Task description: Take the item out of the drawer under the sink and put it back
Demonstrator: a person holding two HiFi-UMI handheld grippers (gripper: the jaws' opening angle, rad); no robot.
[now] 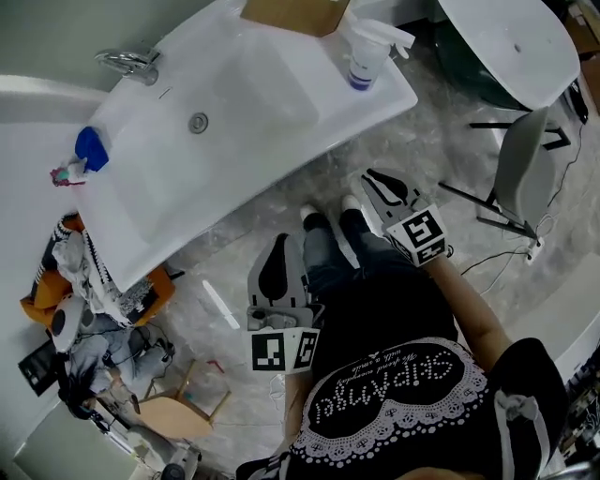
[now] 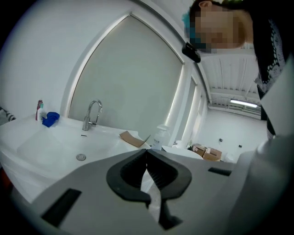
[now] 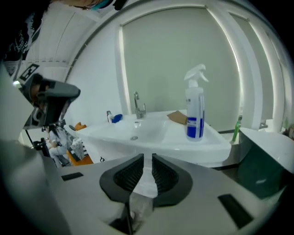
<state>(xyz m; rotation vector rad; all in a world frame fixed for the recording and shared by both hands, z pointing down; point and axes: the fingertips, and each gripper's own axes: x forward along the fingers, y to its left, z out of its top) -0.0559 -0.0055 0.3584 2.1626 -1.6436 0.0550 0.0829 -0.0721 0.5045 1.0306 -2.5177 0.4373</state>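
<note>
Drawer out of sight, beneath sink [image 1: 272, 84]

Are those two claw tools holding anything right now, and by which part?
Nothing is held. The left gripper is shut with nothing inside; the right gripper is slightly open, empty.

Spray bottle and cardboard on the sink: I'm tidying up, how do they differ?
The spray bottle stands upright, tall and narrow; the cardboard lies low and broad. The spray bottle is white with a blue label; the cardboard is brown. Both rest on the sink's rim.
</note>
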